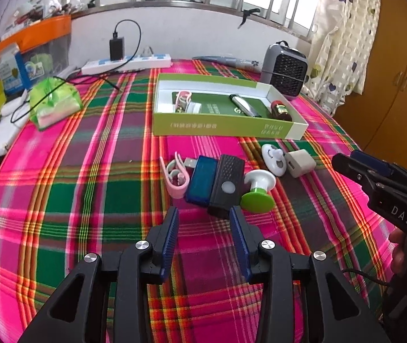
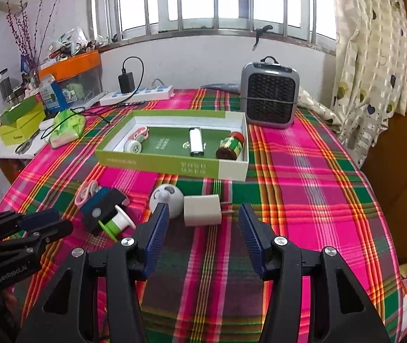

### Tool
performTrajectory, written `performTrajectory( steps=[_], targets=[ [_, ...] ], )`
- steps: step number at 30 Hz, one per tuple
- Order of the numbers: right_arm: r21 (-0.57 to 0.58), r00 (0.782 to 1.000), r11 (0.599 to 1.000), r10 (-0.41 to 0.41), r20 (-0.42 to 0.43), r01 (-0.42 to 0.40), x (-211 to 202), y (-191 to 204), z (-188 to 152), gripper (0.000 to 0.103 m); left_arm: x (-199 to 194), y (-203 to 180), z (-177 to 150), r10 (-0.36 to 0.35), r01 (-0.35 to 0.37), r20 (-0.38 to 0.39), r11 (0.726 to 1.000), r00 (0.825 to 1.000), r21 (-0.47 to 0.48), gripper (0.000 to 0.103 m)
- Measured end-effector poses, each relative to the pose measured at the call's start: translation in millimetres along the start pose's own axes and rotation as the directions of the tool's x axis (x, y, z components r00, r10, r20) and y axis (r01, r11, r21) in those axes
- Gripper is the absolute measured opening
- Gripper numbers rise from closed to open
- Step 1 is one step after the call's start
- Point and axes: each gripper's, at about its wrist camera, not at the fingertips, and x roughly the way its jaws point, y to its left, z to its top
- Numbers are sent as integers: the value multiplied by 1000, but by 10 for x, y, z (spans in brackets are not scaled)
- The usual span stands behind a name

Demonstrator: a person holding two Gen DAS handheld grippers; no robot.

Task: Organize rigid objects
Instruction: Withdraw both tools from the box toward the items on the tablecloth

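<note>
left gripper [image 1: 204, 214]: jaws wide, empty; black box [image 1: 226, 190] rigid, light, take by long sides | right gripper [image 2: 202, 215]: wide, empty; white charger [image 2: 202, 210] hard, slick, grip flat faces

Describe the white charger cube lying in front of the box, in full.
The white charger cube is a small, rounded block of glossy plastic, lying on its side on the plaid cloth. Two metal prongs stick out toward the right of the right wrist view. It sits beside the white round gadget, seemingly just touching it, and nothing grips it.
</note>
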Motion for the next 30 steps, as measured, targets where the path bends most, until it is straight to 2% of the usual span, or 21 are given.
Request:
performTrajectory(
  steps=[8,15,30],
  targets=[
    [20,999,1000,-13,-38,14,107,-85,-68,52,33,31,10,9,-9,2,1000,1000,-3,38],
    [29,998,1000,-10,-67,12,204,-92,-79,52,71,59,18,48,-48,-3,999,999,5,38],
    [29,996,999,-13,-92,16,317,-74,-76,52,162,148,24,77,-77,-15,997,997,-17,38]
  ],
)
